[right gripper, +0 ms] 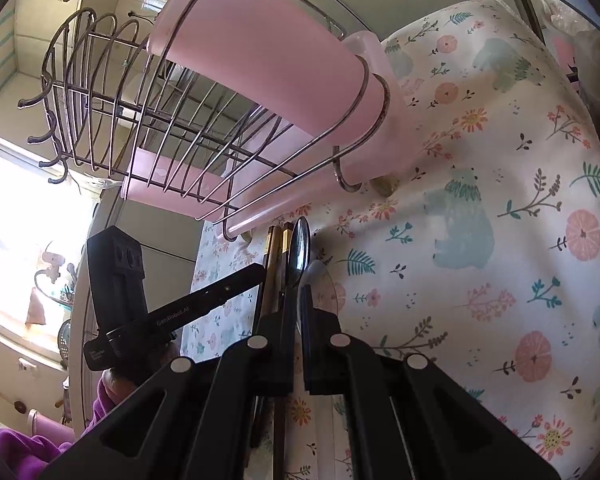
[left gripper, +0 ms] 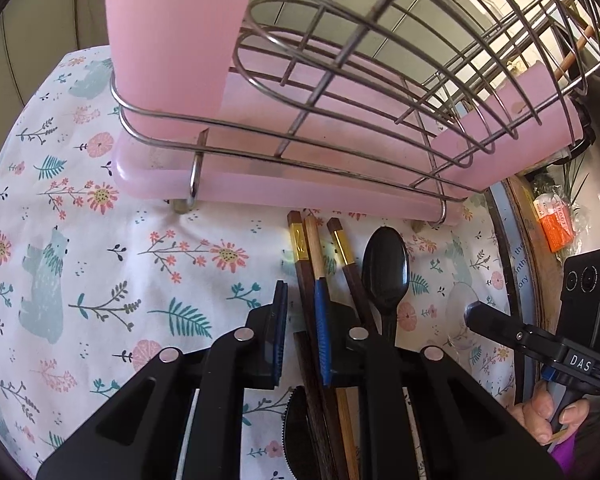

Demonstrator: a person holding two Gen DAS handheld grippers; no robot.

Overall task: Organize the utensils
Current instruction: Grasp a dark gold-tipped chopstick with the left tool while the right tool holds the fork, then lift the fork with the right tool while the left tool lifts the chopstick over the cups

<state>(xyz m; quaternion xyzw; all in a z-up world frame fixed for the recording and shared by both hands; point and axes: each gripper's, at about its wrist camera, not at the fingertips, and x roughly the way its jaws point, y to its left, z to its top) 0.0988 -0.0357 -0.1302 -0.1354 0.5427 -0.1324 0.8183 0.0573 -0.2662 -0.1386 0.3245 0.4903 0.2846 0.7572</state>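
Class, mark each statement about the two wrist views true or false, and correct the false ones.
1. A black spoon lies beside the chopsticks. True.
2. The wire dish rack is full of plates. False: its slots are empty.
3. The rack sits on a pink tray. True.
4. The chopsticks stand upright in the rack. False: they lie flat on the floral tablecloth.
5. The right gripper is wide open. False: it is shut.
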